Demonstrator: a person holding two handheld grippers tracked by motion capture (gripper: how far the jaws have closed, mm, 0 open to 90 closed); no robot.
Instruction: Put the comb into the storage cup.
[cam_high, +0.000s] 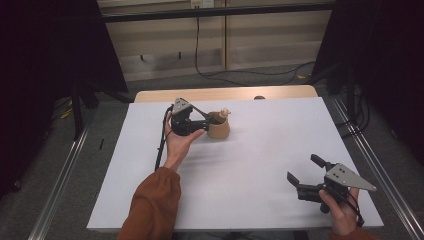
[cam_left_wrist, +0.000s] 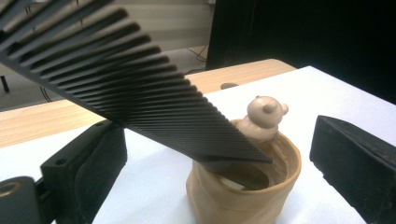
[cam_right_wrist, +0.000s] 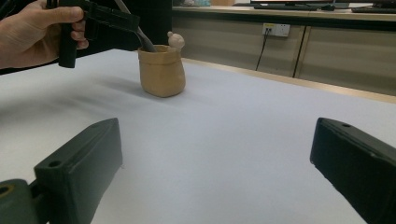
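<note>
In the left gripper view the black comb runs off the top left edge, so its upper end is cut off, and its lower end dips behind the rim of the tan cup, hidden inside. The cup's base is cut by the bottom edge. The bear figure shows only from the chest up. In the high view, the small dark spot at the tabletop's far edge is too small to tell.

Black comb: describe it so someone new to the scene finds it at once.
On the white table, look at the far left part, where a tan pot with a small bear figure on its rim stands. The black comb leans out of that pot, lower end inside, between the open jaws of the left tool. It is the one flat, finely toothed thing there.
</note>
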